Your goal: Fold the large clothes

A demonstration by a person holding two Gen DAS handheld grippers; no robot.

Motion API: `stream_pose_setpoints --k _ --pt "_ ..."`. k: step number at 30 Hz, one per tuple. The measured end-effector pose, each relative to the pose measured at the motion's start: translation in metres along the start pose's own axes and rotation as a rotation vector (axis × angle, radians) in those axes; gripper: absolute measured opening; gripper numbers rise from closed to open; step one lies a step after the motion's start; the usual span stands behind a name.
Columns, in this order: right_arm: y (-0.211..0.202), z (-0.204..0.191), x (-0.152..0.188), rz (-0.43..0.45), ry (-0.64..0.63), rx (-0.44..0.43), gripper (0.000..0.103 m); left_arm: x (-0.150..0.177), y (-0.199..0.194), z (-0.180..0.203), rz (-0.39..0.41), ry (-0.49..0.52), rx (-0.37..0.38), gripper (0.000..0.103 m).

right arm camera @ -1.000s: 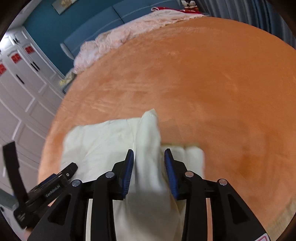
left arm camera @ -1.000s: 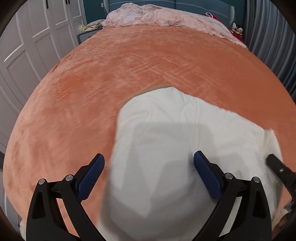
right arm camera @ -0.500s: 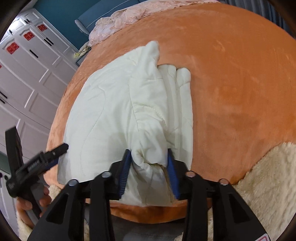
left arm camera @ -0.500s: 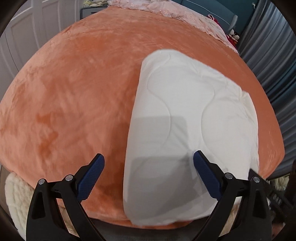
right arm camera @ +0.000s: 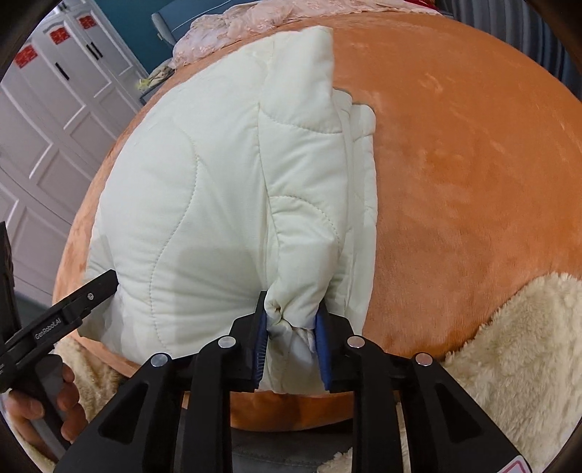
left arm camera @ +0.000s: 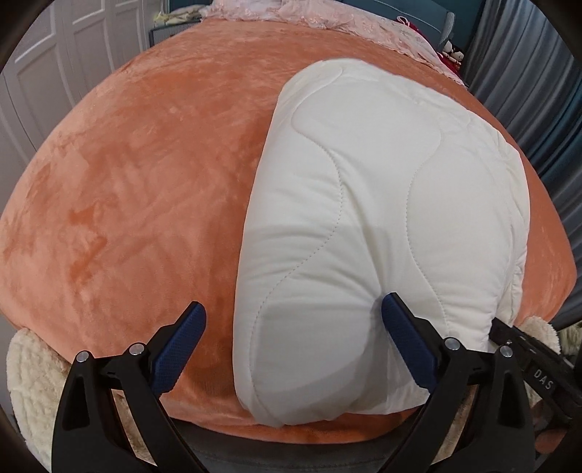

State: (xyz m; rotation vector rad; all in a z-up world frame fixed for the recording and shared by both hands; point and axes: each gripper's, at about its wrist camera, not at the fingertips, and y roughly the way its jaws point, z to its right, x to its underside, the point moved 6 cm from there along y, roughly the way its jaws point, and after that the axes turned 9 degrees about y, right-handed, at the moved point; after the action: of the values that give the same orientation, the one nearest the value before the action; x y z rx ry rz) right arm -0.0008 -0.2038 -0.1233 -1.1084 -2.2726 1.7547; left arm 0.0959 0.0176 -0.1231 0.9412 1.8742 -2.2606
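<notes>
A cream quilted padded garment (left arm camera: 382,203) lies folded into a thick block on the orange plush bed cover (left arm camera: 145,182), near the bed's front edge. My left gripper (left arm camera: 291,342) is open, its blue pads wide apart over the garment's near left corner, holding nothing. My right gripper (right arm camera: 293,338) is shut on a bunched near corner of the garment (right arm camera: 225,182). The left gripper's finger (right arm camera: 72,305) shows at the left of the right wrist view, beside the garment's left edge.
A cream fleece blanket (right arm camera: 516,349) hangs at the bed's front edge. A pink lace cover (left arm camera: 327,18) lies at the head of the bed. White wardrobe doors (right arm camera: 47,120) stand to the left, grey curtains (left arm camera: 527,72) to the right.
Both grippers have pulled back toward the bed's front edge. The garment has been drawn along with the right gripper and now lies close to the edge, larger in both views.
</notes>
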Motion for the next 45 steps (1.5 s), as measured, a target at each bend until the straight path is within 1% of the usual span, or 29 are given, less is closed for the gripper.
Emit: stream_pose_setpoints --k 1,3,4,5,6,7,10,15,20,24,27,30,34,35,36,37,38,39,41,42,43,44,45 --pt "-0.003 0.001 -0.001 0.002 0.014 -0.016 0.023 0.000 -0.001 0.000 0.004 -0.001 -0.005 0.098" --pt "-0.012 0.002 -0.002 0.010 0.038 -0.038 0.028 0.000 -0.005 0.001 0.019 0.001 -0.018 0.098" --pt "-0.017 0.002 -0.002 0.018 0.044 -0.038 0.032 -0.001 -0.009 0.002 0.032 0.012 -0.031 0.098" --pt "-0.025 0.002 -0.004 0.038 0.045 -0.022 0.042 -0.003 -0.014 0.003 0.040 0.025 -0.042 0.097" --pt "-0.030 0.001 -0.007 0.056 0.042 -0.009 0.047 -0.006 -0.021 0.004 0.053 0.041 -0.056 0.097" --pt "-0.036 0.000 -0.012 0.076 0.039 -0.004 0.054 -0.009 -0.026 0.005 0.063 0.050 -0.062 0.097" --pt "-0.041 0.000 -0.023 0.089 0.059 -0.030 0.064 -0.018 -0.037 0.005 0.075 0.067 -0.068 0.096" --pt "-0.027 0.004 -0.035 0.050 0.117 -0.071 0.070 -0.037 -0.038 -0.001 0.076 0.033 -0.052 0.096" --pt "-0.008 0.004 -0.039 0.022 0.178 -0.110 0.080 -0.051 -0.024 -0.009 0.063 -0.003 -0.035 0.097" --pt "0.002 0.007 -0.042 0.006 0.222 -0.143 0.086 -0.058 -0.011 -0.014 0.050 -0.051 0.009 0.098" --pt "0.009 0.007 -0.043 0.001 0.234 -0.162 0.088 -0.062 -0.002 -0.017 0.048 -0.089 0.045 0.098" --pt "0.013 0.006 -0.044 -0.002 0.241 -0.178 0.090 -0.063 0.011 -0.019 0.039 -0.137 0.112 0.098" --pt "0.019 0.003 -0.050 -0.009 0.238 -0.197 0.090 -0.063 0.026 -0.021 0.026 -0.199 0.218 0.098" --pt "0.021 0.002 -0.051 -0.015 0.239 -0.206 0.088 -0.062 0.030 -0.021 0.020 -0.213 0.248 0.098" --pt "0.021 0.001 -0.052 -0.018 0.236 -0.210 0.087 -0.061 0.031 -0.019 0.015 -0.224 0.266 0.098" --pt "0.021 0.000 -0.053 -0.018 0.230 -0.215 0.083 -0.060 0.032 -0.019 0.012 -0.237 0.285 0.098" --pt "0.019 -0.005 -0.054 -0.015 0.215 -0.225 0.073 -0.060 0.031 -0.017 0.012 -0.234 0.291 0.098" --pt "0.016 -0.009 -0.056 -0.008 0.191 -0.215 0.067 -0.061 0.028 -0.014 0.013 -0.215 0.294 0.097" --pt "0.008 -0.018 -0.061 0.004 0.143 -0.209 0.039 -0.062 0.020 -0.010 0.028 -0.196 0.287 0.085" --pt "0.002 -0.022 -0.063 0.016 0.116 -0.200 0.035 -0.064 0.012 -0.006 0.047 -0.181 0.278 0.082" --pt "-0.003 -0.027 -0.066 0.031 0.088 -0.190 0.028 -0.066 0.007 -0.005 0.062 -0.169 0.270 0.075" --pt "-0.011 -0.034 -0.071 0.056 0.048 -0.177 0.025 -0.068 0.000 -0.003 0.078 -0.153 0.262 0.067" --pt "-0.020 -0.043 -0.075 0.091 0.002 -0.161 0.025 -0.070 -0.006 -0.001 0.096 -0.138 0.257 0.064"
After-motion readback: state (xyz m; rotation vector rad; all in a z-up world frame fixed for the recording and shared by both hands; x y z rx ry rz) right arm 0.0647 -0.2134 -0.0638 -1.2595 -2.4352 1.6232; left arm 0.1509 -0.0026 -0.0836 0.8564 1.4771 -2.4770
